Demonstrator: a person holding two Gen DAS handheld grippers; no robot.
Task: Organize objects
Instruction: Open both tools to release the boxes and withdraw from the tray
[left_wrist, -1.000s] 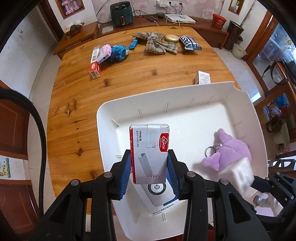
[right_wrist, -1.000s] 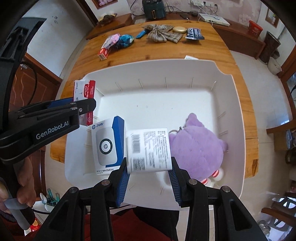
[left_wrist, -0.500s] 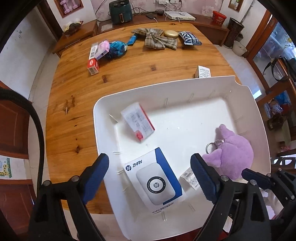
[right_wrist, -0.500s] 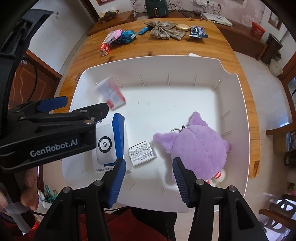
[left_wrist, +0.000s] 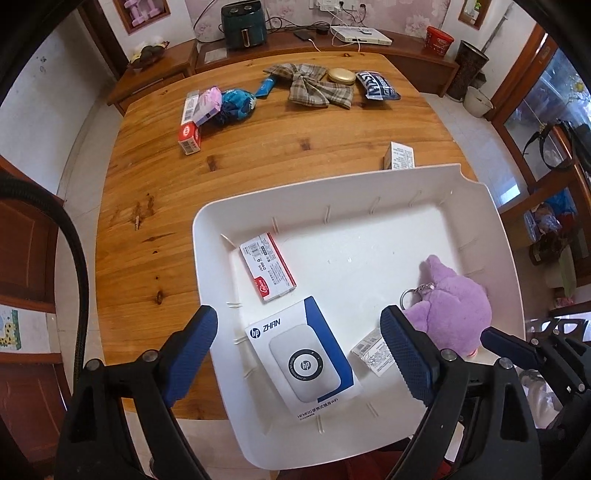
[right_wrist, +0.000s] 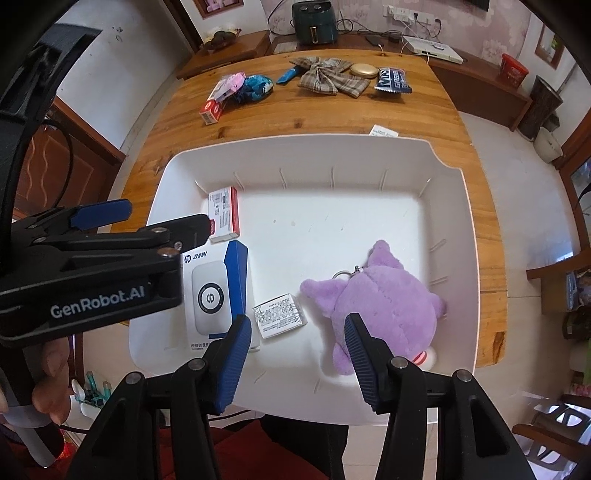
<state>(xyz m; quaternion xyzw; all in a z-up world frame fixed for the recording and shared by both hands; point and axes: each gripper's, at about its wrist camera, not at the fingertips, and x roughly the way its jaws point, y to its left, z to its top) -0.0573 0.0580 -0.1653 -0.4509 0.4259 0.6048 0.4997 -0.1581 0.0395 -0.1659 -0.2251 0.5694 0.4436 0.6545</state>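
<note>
We hold both sets of jaws spread wide and empty over the white bin (right_wrist: 469, 236). The purple plush (right_wrist: 384, 306), soft and light, lies ahead of the right gripper (right_wrist: 297, 360); we would pinch its body. The stiff router box (left_wrist: 301, 356) sits between the left gripper (left_wrist: 299, 349) jaws. Smaller cartons, the red-edged box (left_wrist: 267, 266) and the white packet (right_wrist: 279, 315), look light; grip their long sides.

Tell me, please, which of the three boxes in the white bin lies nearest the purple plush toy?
The small white printed box, beside the purple plush toy. The HP box lies farther left; the red-and-white box lies toward the far left corner.
</note>
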